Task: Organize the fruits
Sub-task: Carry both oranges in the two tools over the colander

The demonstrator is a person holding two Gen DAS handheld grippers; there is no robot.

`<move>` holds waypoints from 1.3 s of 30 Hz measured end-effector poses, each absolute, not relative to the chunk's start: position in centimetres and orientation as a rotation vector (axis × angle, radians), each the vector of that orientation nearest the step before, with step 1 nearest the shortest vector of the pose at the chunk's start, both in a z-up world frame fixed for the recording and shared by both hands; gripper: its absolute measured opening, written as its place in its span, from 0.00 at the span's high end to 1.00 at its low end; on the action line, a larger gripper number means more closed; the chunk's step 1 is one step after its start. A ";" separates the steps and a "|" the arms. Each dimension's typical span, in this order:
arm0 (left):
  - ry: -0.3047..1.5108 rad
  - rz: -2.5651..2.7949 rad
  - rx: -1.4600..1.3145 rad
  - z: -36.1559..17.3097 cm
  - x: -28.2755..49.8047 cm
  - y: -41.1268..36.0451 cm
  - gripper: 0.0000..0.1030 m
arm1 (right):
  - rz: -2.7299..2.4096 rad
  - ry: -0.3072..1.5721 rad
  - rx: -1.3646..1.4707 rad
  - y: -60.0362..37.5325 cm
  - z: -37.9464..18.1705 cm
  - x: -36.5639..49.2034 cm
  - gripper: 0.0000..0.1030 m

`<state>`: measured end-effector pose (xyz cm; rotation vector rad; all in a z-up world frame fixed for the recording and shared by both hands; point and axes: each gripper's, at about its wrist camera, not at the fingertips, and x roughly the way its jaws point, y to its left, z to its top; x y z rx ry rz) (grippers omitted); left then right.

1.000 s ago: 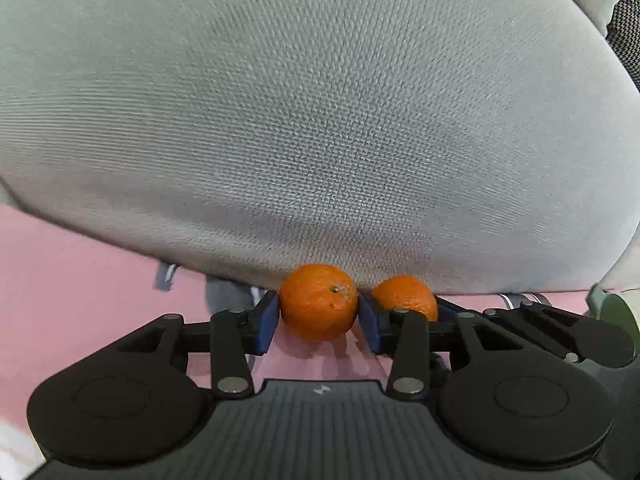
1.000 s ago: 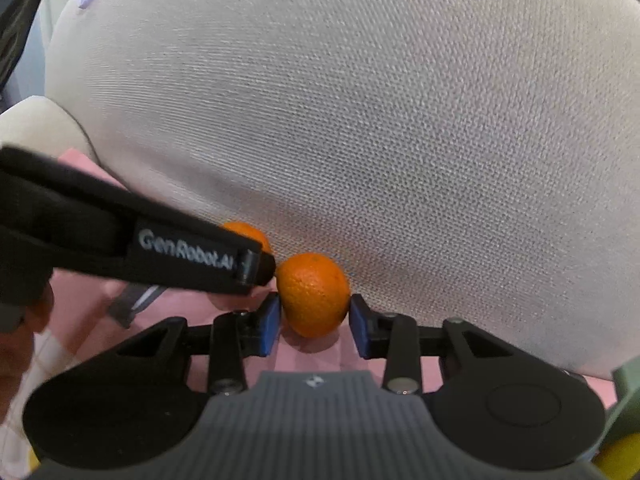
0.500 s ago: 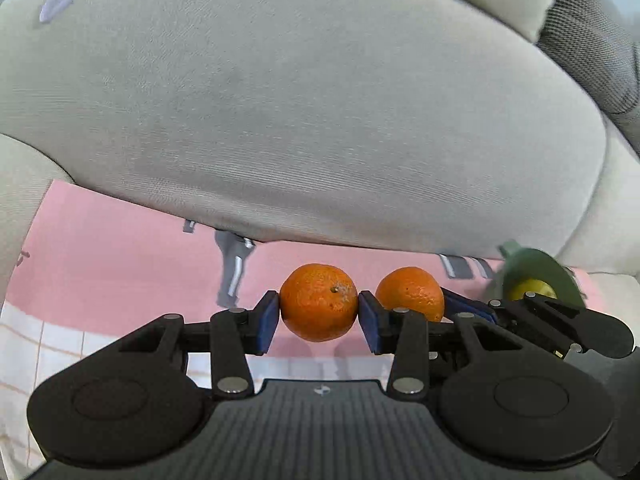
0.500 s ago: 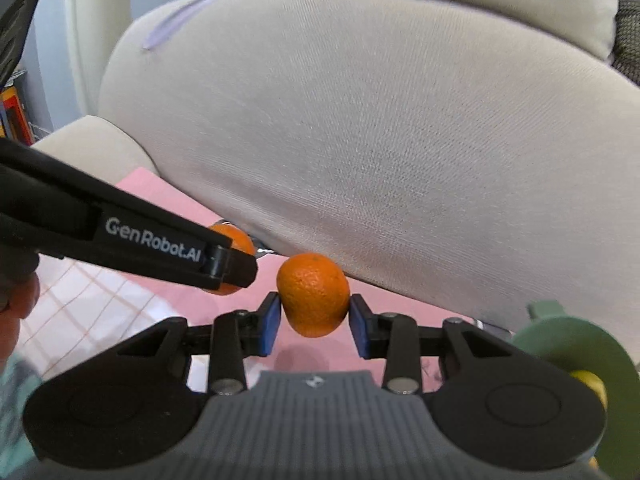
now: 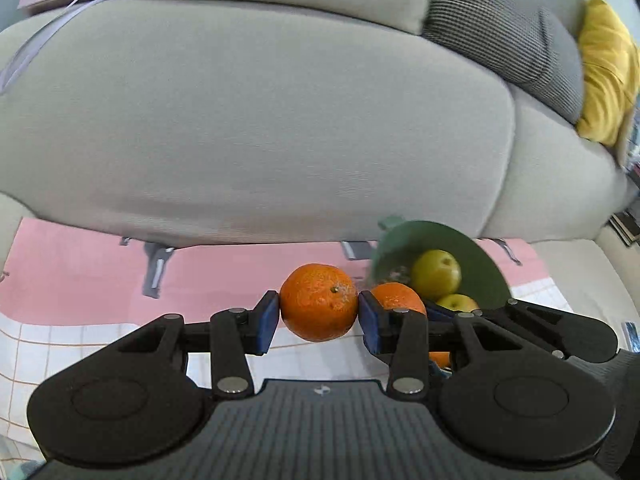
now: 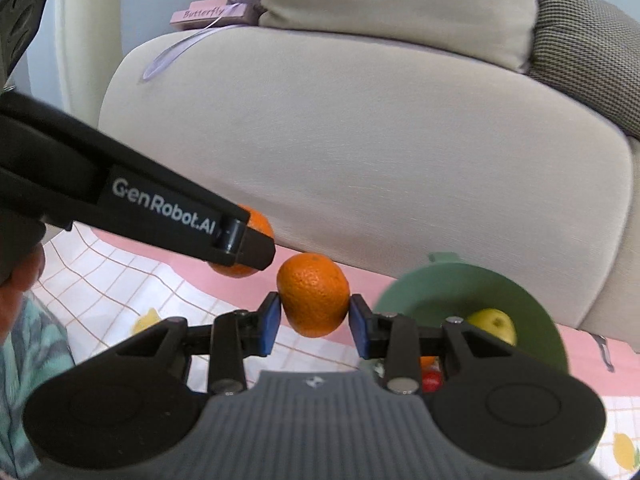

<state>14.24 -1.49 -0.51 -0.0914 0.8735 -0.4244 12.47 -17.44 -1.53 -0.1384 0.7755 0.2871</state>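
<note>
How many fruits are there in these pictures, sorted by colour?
Orange mandarins: 2, one in the left claw, one in the right claw
Yellow-green fruits in the green bowl: 2
Red piece behind the right claw, mostly hidden: 1
Total: 5

Soft, even daylight in both your views; no hard shadows, no glare. Fisheye bends sofa cushion [image 5: 256,120] into bulge, corners vignette to black. Your left view: motion smear on green bowl [image 5: 472,256] rim and yellow cushion [image 5: 604,72] at right edge. Your right view: slightly hazy, warmer tint; checked cloth [image 6: 104,280] lines curve near the edge. Mandarin [image 5: 319,307] sharp, faint sheen on peel
</note>
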 end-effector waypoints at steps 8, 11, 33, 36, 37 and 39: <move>0.878 -0.494 -0.055 0.1 12.6 -4.8 0.53 | 0.244 0.763 -0.143 -20.0 -0.2 10.2 0.67; 0.881 -0.521 -0.034 0.1 12.5 -6.3 0.53 | 0.227 0.762 -0.150 -21.4 0.1 9.9 0.67; 1.014 -0.625 0.215 -3.8 16.0 -14.4 0.53 | 0.232 0.876 -0.313 -26.2 -3.5 13.7 0.67; 1.022 -0.626 0.236 -4.4 16.6 -14.7 0.53 | 0.245 0.888 -0.333 -26.3 -4.1 14.1 0.67; 1.025 -0.627 0.240 -4.6 16.8 -14.7 0.53 | 0.249 0.891 -0.339 -26.2 -4.2 14.2 0.67; 1.033 -0.625 0.243 -5.0 17.1 -15.0 0.53 | 0.253 0.898 -0.348 -26.3 -4.5 14.4 0.67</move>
